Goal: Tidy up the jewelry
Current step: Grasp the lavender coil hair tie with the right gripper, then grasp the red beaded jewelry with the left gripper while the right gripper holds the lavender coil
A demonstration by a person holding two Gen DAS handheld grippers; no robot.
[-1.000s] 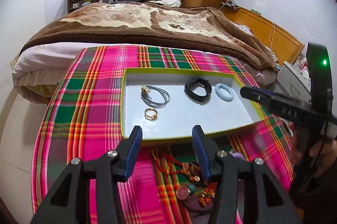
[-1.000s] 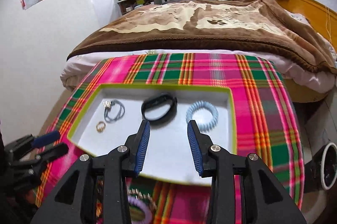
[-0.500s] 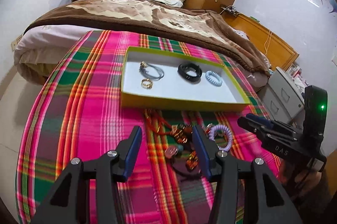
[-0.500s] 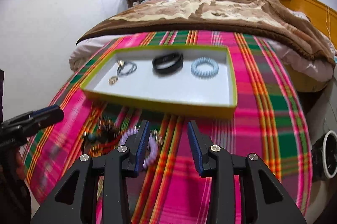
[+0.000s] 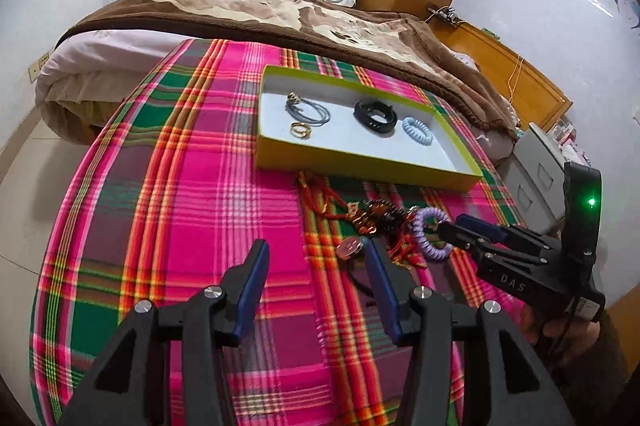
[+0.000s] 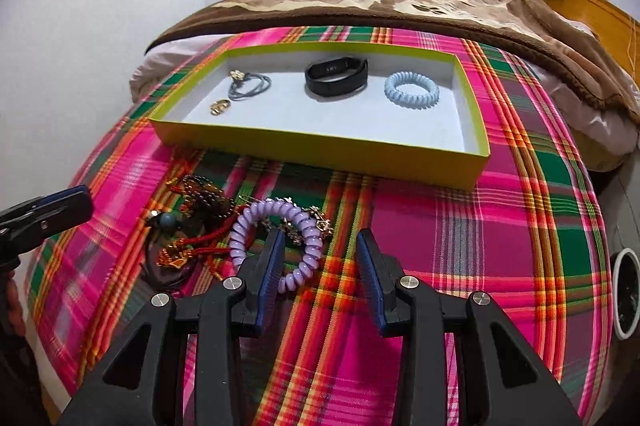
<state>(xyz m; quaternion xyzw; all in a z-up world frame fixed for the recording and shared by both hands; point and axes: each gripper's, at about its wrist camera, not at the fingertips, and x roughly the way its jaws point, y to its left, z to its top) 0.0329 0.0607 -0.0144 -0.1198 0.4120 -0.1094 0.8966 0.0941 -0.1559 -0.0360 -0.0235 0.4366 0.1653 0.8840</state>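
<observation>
A yellow-green tray (image 6: 320, 149) (image 5: 360, 165) on the plaid cloth holds a gold ring (image 6: 220, 107), a grey cord bracelet (image 6: 250, 85), a black band (image 6: 336, 77) and a light blue coil tie (image 6: 412, 91). In front of it lies a pile of loose jewelry (image 6: 188, 226) (image 5: 372, 218) with a purple coil tie (image 6: 280, 238) (image 5: 430, 230). My right gripper (image 6: 320, 270) is open, low over the cloth, its left finger at the purple tie's near edge. My left gripper (image 5: 316, 278) is open and empty, above the cloth left of the pile.
A bed with a brown blanket (image 6: 400, 5) stands right behind the table. A white wall is on the left, a wooden headboard (image 5: 512, 73) and grey drawers (image 5: 540, 169) on the right. The table edge drops off at the right (image 6: 600, 226).
Both grippers have drawn back from over the tray toward the near side and dropped lower. The right gripper has come down to the purple coil tie.
</observation>
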